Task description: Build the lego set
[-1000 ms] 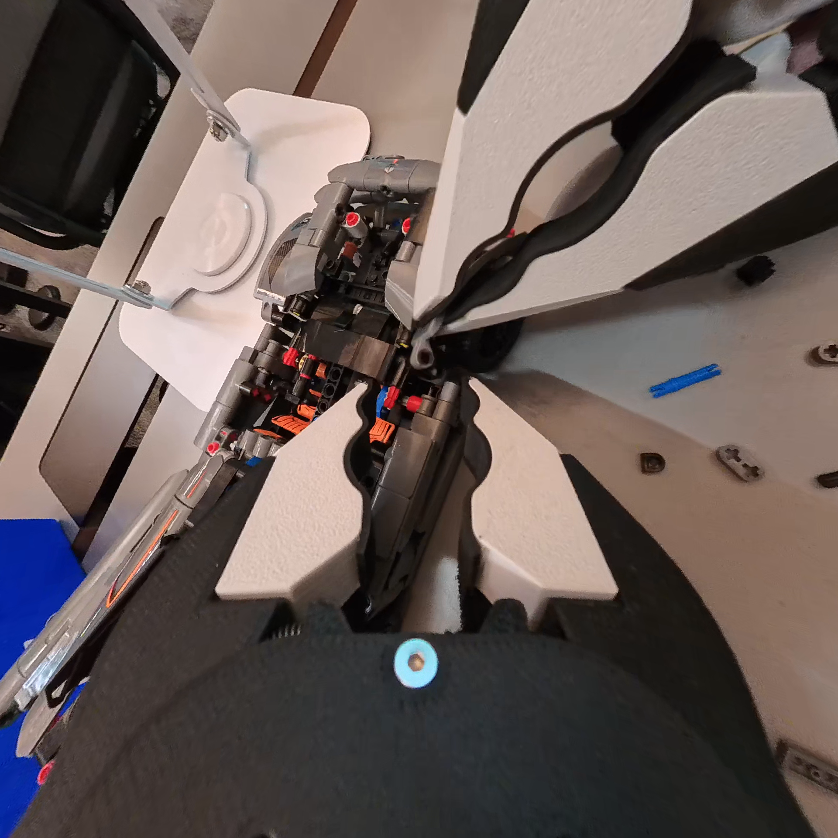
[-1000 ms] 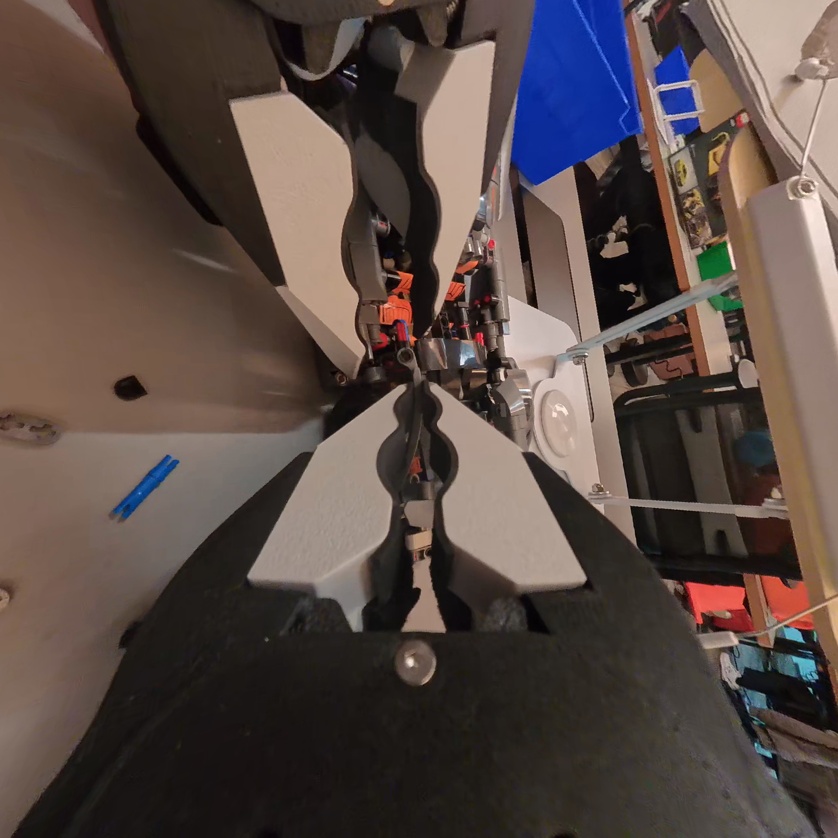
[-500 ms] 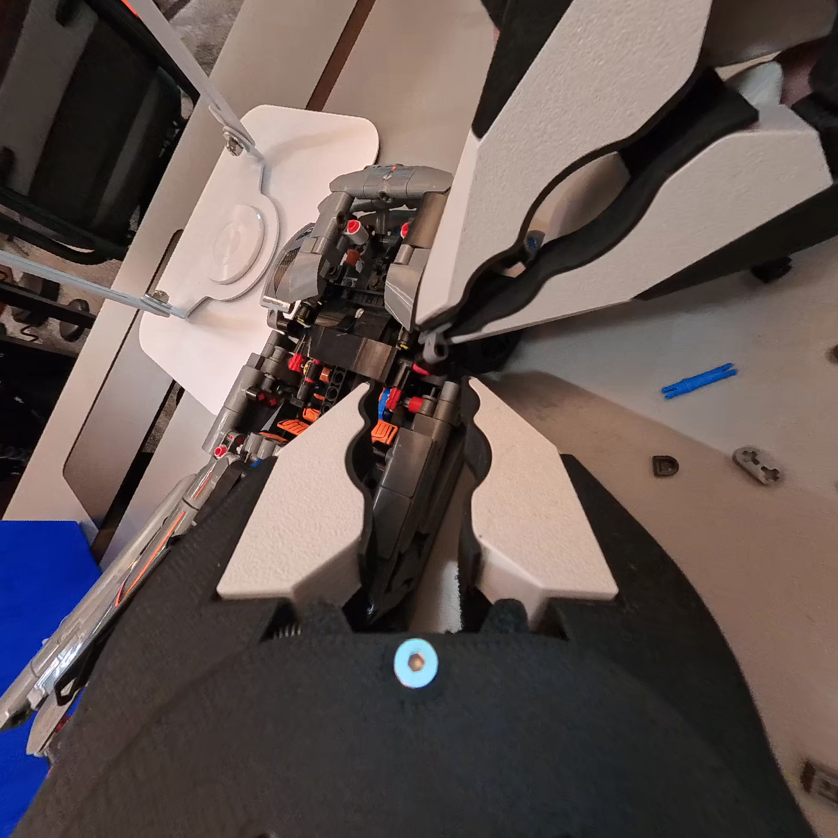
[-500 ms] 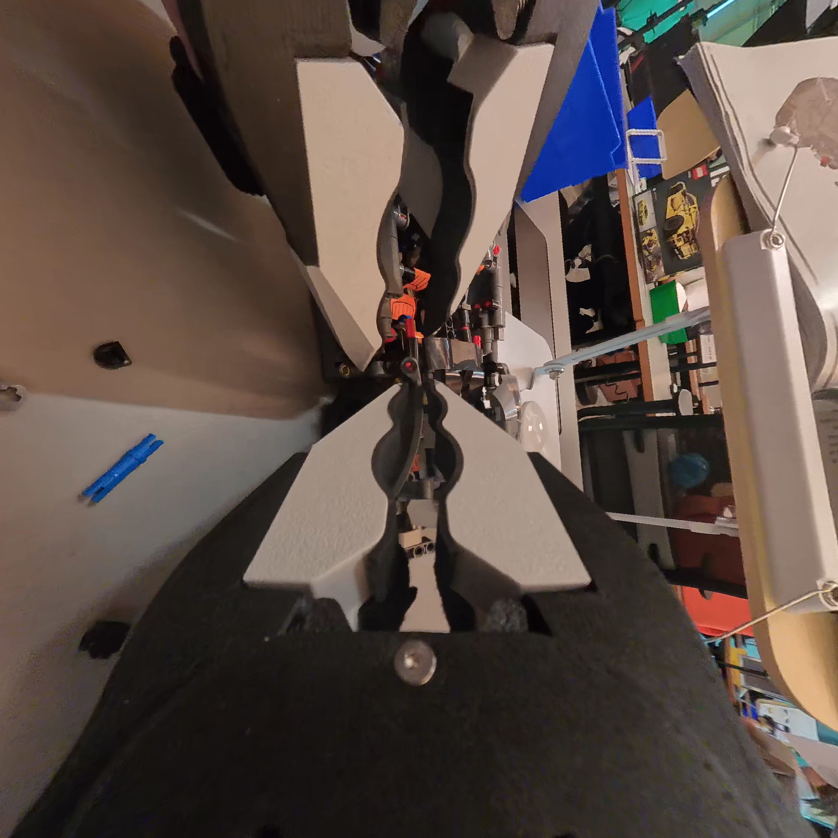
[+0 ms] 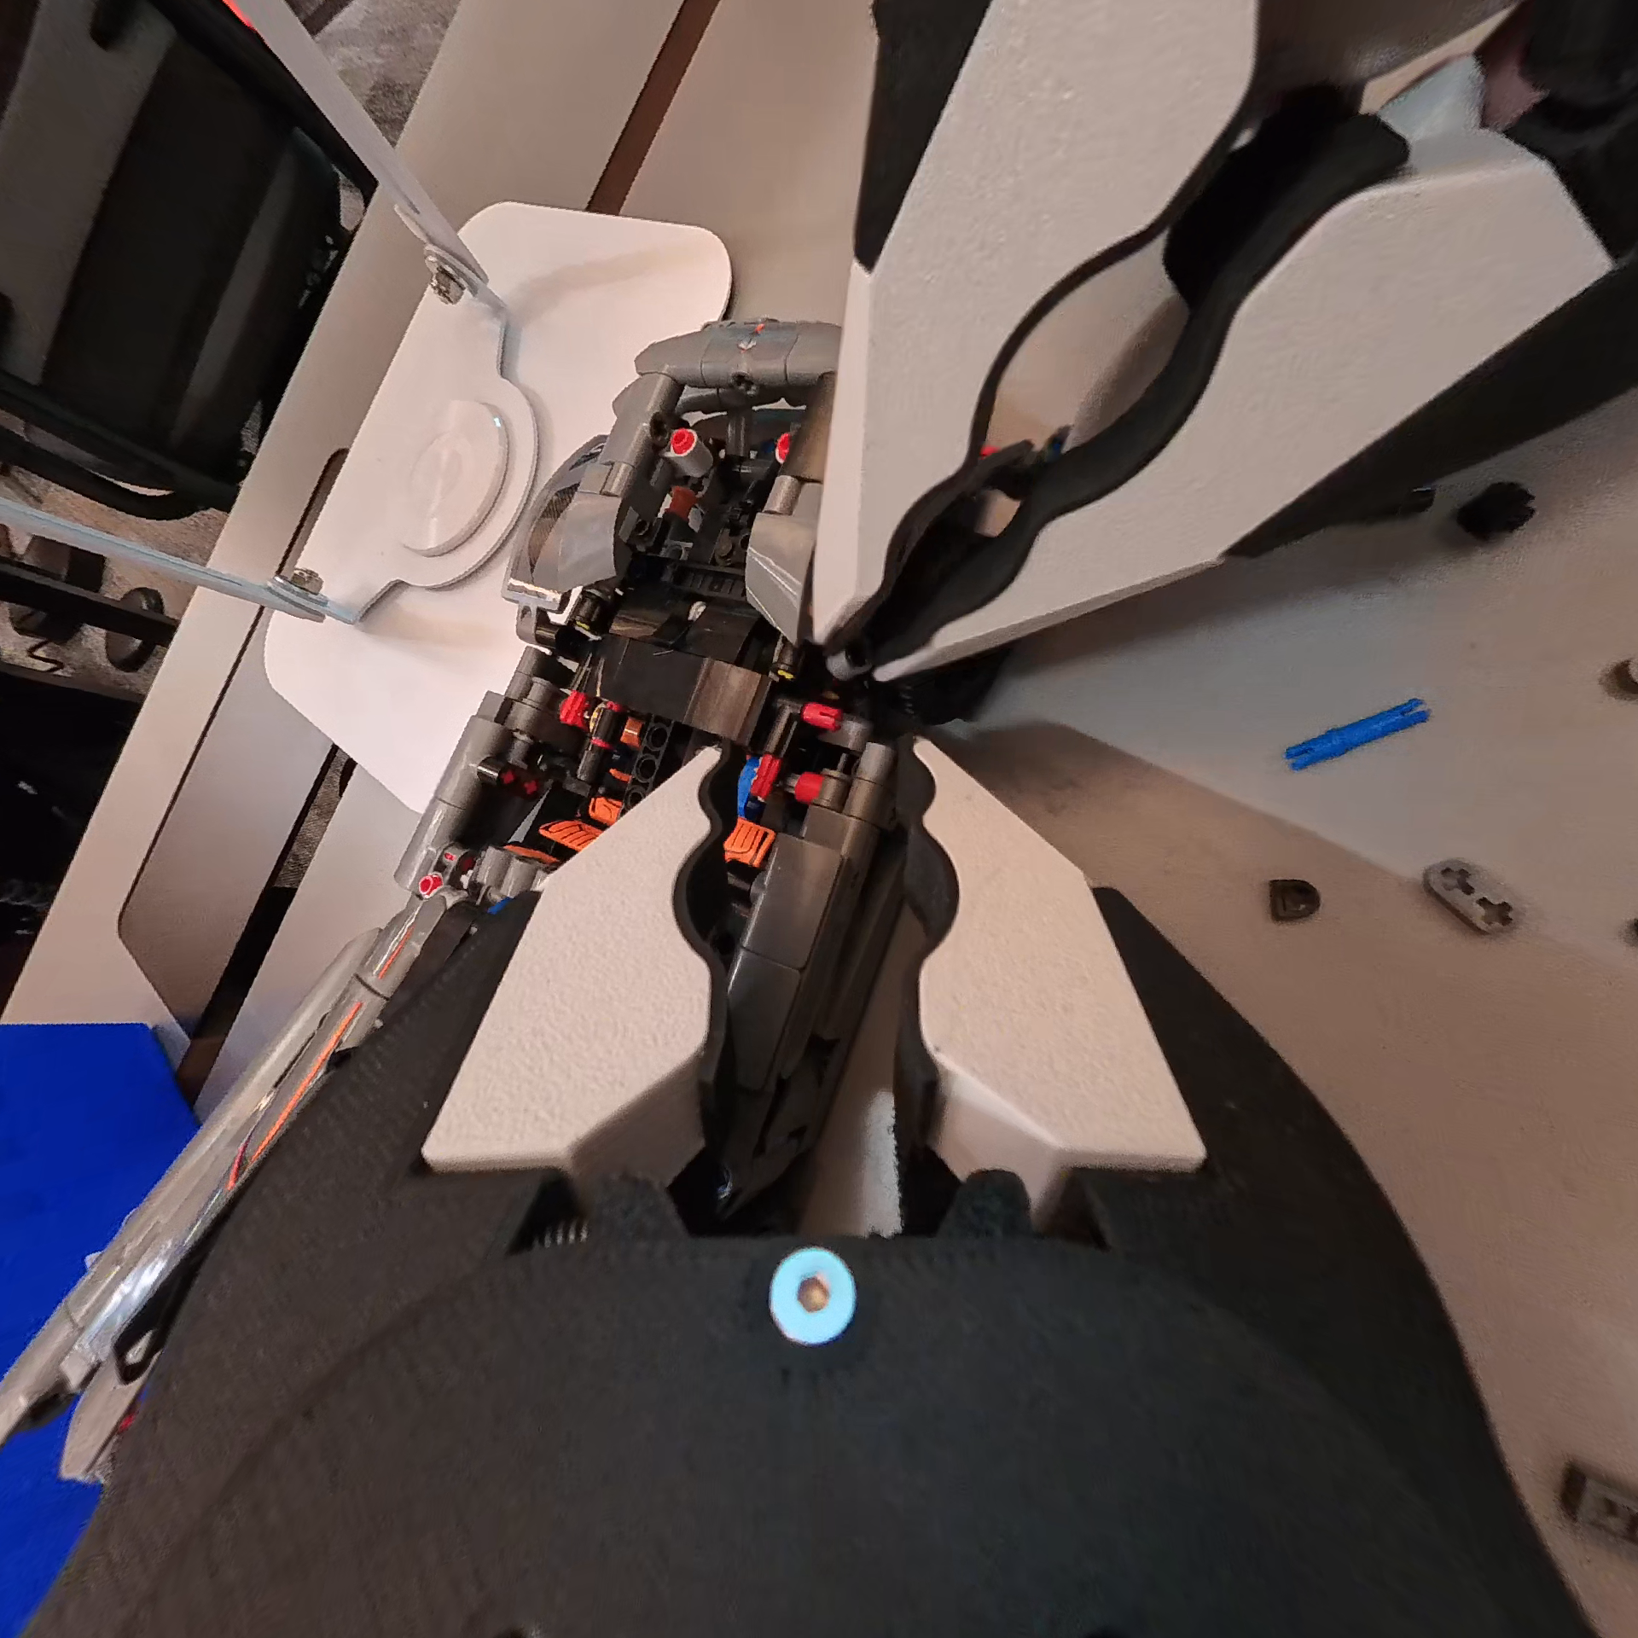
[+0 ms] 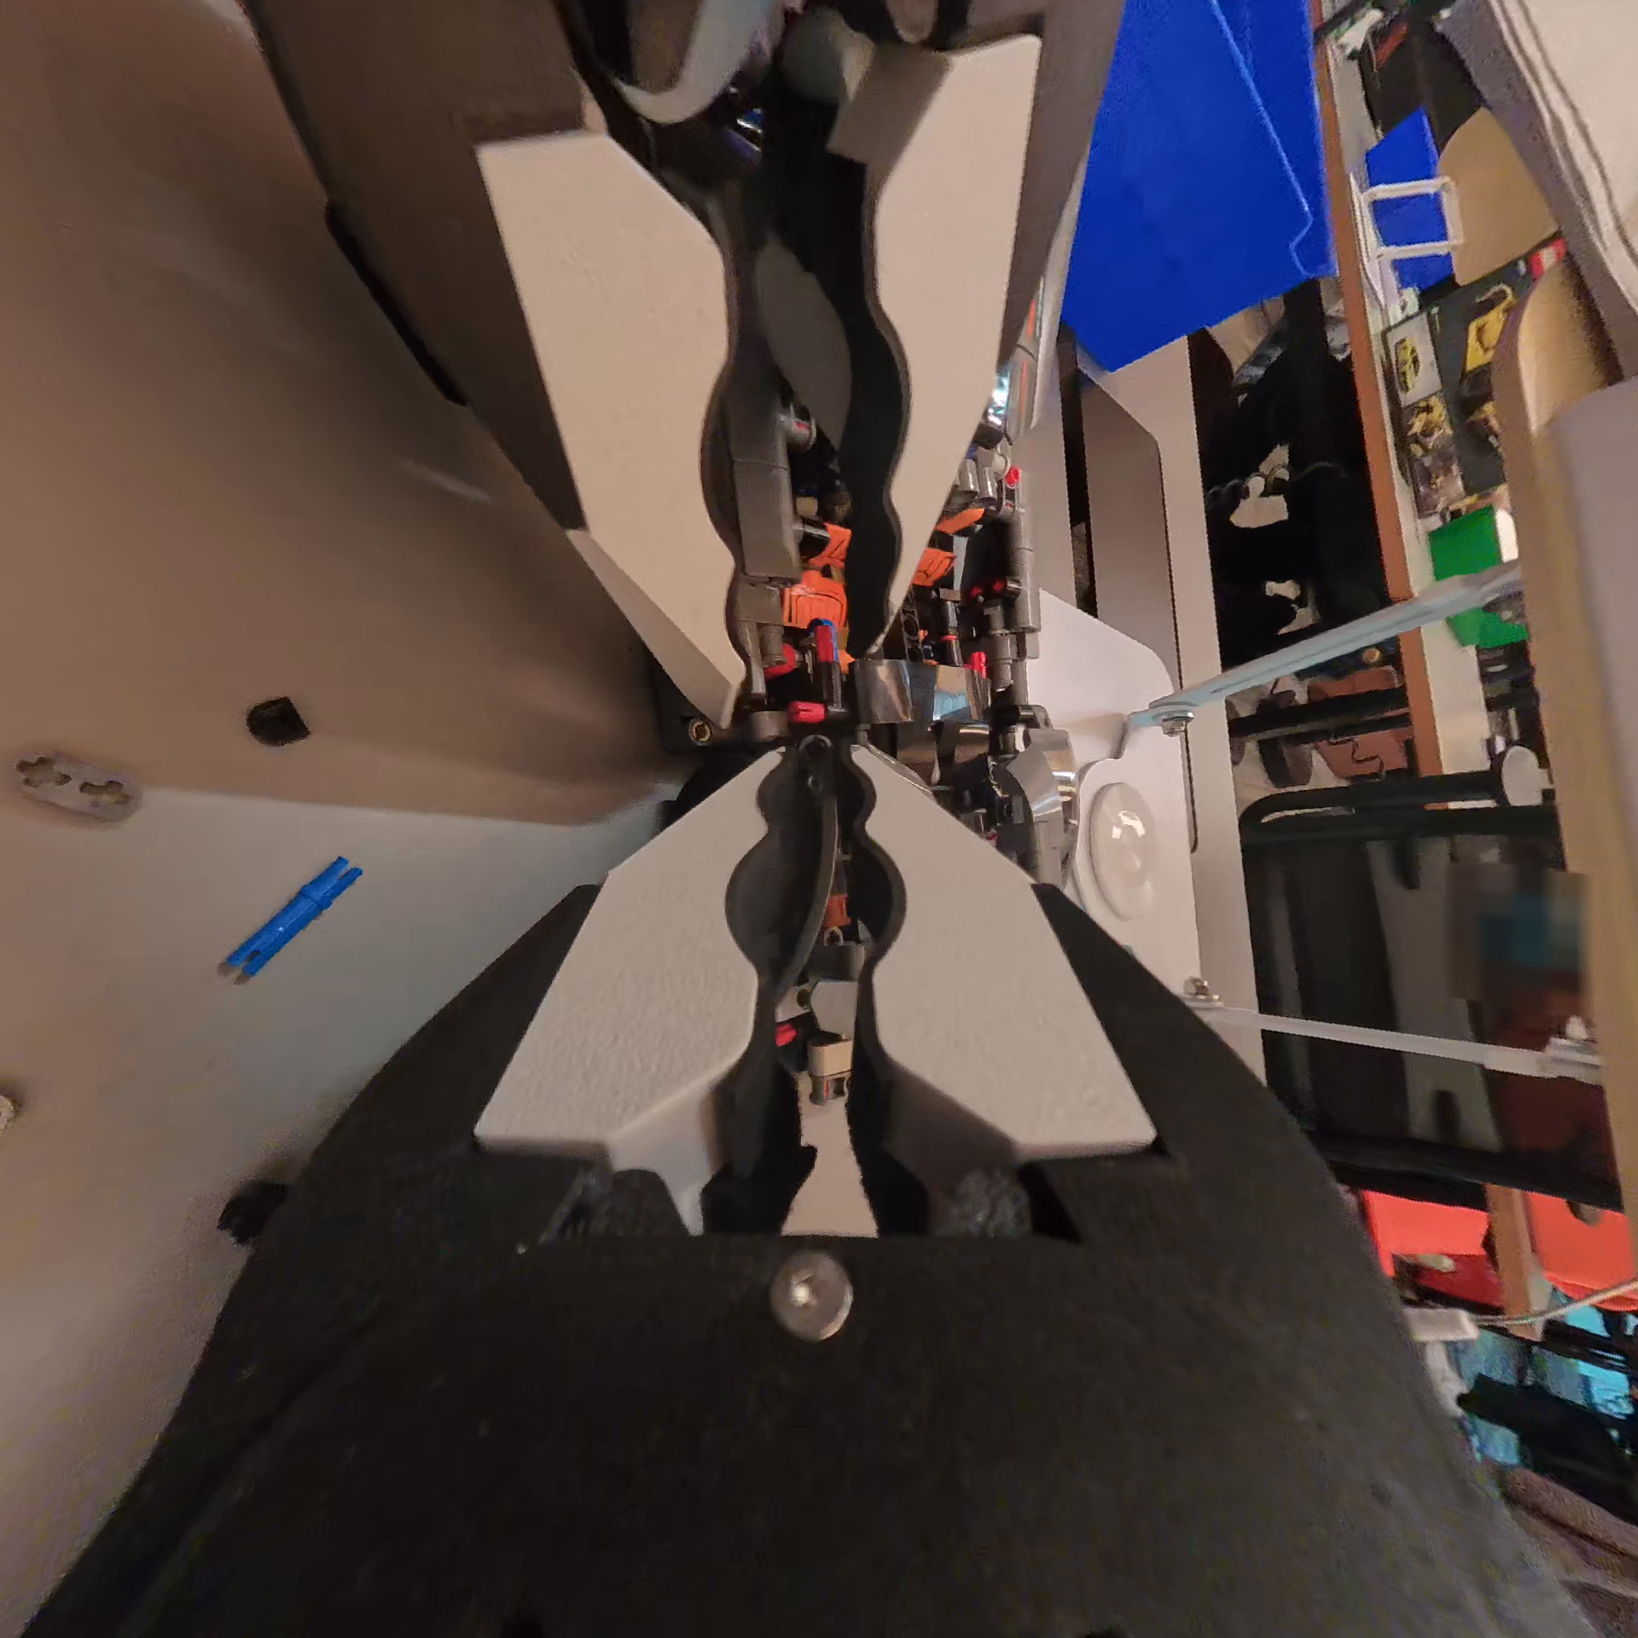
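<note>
Lego model, angular grey-black plastic, pinched by both hand-held grippers

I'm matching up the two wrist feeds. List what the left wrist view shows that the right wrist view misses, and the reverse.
Only the left wrist view shows the model's grey arched end and a dark piece at the bottom right edge.

Only the right wrist view shows the blue bins, the green box on the shelves beyond the table, and a thin black curved piece between the right gripper's fingers.

Both show the lego model, the left gripper clamped on it, the blue pin, the grey link and the white plate.
</note>
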`<state>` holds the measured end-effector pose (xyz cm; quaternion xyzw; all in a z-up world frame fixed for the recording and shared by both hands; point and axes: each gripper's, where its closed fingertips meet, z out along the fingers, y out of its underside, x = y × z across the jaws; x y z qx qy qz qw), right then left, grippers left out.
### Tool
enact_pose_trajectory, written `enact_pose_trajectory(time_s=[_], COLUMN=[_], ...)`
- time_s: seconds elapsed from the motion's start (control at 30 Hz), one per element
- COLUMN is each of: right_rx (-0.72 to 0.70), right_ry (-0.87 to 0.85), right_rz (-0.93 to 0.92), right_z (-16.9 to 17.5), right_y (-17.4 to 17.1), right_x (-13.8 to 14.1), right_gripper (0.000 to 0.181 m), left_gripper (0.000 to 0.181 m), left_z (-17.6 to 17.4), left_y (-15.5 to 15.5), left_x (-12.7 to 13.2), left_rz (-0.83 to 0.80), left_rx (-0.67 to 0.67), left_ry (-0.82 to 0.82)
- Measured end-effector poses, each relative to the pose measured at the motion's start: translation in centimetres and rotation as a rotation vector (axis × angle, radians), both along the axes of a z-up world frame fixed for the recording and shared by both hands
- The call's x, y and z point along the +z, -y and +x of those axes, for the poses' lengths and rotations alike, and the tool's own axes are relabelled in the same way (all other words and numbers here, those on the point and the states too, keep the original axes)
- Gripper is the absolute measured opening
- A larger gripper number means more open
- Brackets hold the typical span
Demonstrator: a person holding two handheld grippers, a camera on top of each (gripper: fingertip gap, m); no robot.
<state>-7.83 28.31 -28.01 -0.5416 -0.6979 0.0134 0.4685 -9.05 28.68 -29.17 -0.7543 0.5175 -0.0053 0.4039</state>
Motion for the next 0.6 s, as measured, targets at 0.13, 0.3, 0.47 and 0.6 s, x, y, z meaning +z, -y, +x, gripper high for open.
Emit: enact_pose_trajectory(time_s=[0.13, 0.3, 0.47, 0.6], right_rx=[0.004, 0.010, 0.016, 0.018], right_ry=[-0.015, -0.021, -0.025, -0.001], right_rz=[-0.020, -0.016, -0.008, 0.055], right_z=[0.05, 0.07, 0.17, 0.16], right_y=[0.01, 0.04, 0.01, 0.07], right_x=[0.02, 0.04, 0.09, 0.21], right_gripper=[0.005, 0.005, 0.005, 0.004], left_gripper=[0.042, 0.033, 0.034, 0.034], left_z=[-0.51, -0.85, -0.79, -0.30], left_y=[0.31, 0.56, 0.38, 0.48], left_x=[0.11, -0.66, -0.59, -0.21], left_rz=[-0.035, -0.043, -0.046, -0.099], left_rx=[0.001, -0.020, -0.016, -0.007], left_ry=[-0.036, -0.099, -0.086, -0.001])
